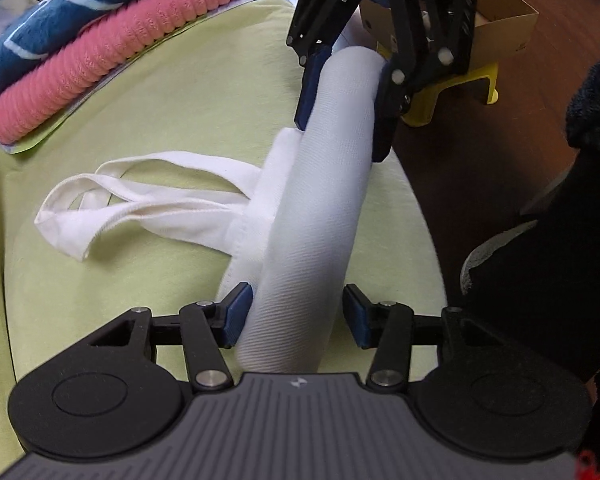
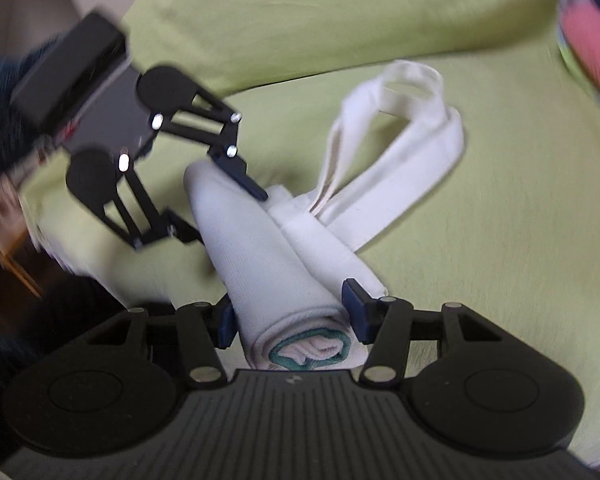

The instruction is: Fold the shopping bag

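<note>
Left wrist view: shopping bag rolled into a tight cylinder on the green sheet, handles trailing loose toward nine o'clock. Left gripper brackets one end, jaws part-open; right gripper clamps the twelve o'clock end. Body rolled; handles remain untucked.

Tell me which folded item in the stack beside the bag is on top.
The dark blue blanket with pale markings lies on top; the pink ribbed blanket sits under it, nearer the white shopping bag.
</note>
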Tool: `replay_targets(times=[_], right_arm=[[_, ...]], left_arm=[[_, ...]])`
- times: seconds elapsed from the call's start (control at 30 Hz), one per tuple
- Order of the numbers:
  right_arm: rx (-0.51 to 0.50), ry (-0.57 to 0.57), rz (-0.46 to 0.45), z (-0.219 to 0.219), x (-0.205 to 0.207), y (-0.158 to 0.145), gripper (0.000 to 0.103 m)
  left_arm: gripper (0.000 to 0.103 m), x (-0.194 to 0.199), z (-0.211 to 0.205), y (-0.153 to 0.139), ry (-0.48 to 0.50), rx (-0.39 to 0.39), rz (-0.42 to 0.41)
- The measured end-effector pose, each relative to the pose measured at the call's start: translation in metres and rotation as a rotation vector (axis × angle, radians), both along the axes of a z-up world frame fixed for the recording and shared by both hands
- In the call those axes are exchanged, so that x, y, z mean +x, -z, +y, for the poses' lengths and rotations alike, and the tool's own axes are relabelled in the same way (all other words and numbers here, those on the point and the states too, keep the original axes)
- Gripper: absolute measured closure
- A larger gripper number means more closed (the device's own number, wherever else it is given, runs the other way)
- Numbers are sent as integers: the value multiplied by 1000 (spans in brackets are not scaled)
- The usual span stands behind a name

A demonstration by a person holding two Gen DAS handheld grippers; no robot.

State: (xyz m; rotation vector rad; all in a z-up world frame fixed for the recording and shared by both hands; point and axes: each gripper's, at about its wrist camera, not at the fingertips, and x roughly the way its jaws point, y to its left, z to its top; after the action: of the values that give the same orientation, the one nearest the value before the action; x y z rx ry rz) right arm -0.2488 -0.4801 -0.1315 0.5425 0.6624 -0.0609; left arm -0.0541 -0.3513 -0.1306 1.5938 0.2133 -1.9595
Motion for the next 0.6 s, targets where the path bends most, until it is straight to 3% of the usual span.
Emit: replay_targets(times=[0.2, 0.43, 0.6], right_arm=[[237, 76, -21, -17, -14, 14, 53], [307, 69, 2, -27, -13, 15, 53], [343, 97, 12, -38, -16, 16, 53]], left_arm=[[48, 5, -13, 3, -39, -19, 21], [44, 9, -12, 0, -69, -74, 20], [44, 22, -3, -23, -82, -120, -11]])
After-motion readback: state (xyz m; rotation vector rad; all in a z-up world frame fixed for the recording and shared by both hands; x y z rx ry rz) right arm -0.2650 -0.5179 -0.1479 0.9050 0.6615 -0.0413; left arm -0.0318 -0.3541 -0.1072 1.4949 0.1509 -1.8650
